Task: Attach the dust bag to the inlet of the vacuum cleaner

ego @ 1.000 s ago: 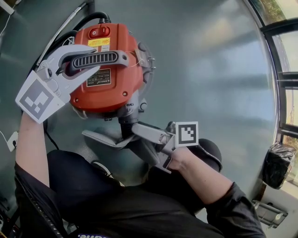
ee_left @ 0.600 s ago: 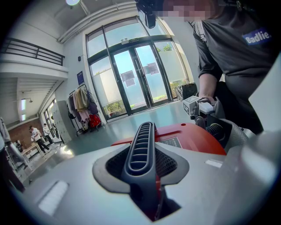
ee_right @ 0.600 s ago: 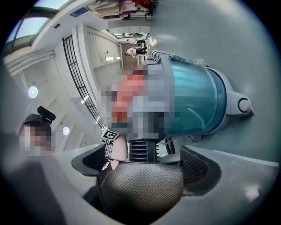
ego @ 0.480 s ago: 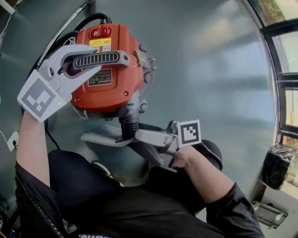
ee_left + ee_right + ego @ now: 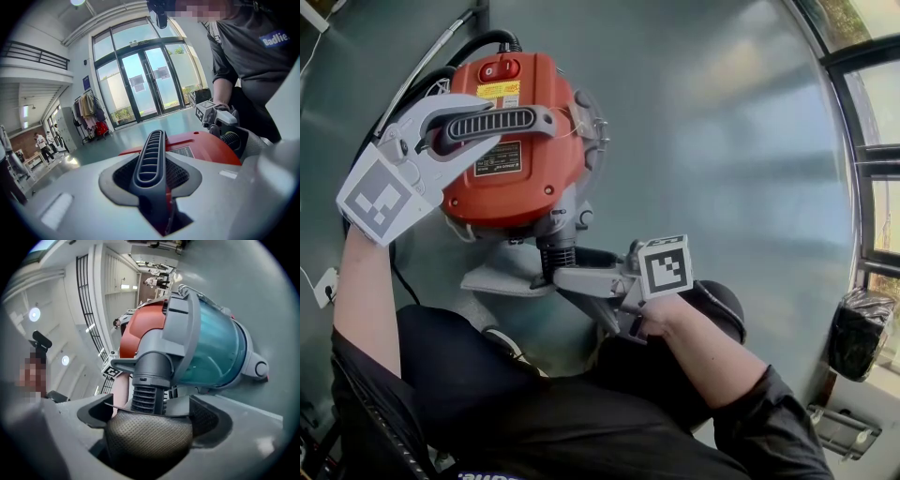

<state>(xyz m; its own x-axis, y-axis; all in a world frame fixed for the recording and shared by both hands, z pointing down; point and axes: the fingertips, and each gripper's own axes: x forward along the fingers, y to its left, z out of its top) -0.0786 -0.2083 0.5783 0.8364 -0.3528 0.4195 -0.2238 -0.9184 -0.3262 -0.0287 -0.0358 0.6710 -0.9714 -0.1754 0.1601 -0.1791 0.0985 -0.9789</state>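
Observation:
A red vacuum cleaner (image 5: 511, 150) lies on the grey floor. My left gripper (image 5: 483, 122) is shut on its dark ribbed carry handle (image 5: 492, 122), which fills the left gripper view between the jaws (image 5: 151, 168). The ribbed black inlet (image 5: 555, 255) juts toward me. My right gripper (image 5: 567, 277) holds the grey dust bag (image 5: 502, 279) at the inlet. In the right gripper view the bag's mesh mouth (image 5: 150, 437) sits right under the ribbed inlet (image 5: 149, 397). The jaws are closing, their pads pressed on the bag. Behind the inlet is the teal canister (image 5: 211, 343).
A black power cord (image 5: 478, 42) and a metal tube (image 5: 422, 66) run off behind the vacuum. The person's black-trousered legs (image 5: 469, 375) are just below it. A black sack (image 5: 861, 333) stands at the right by the window frames. Glass doors (image 5: 145, 79) and a clothes rack (image 5: 89, 112) are far off.
My right gripper has shifted left and slightly up and rolled, bringing the bag's mouth closer under the inlet. The left gripper and the vacuum have stayed put.

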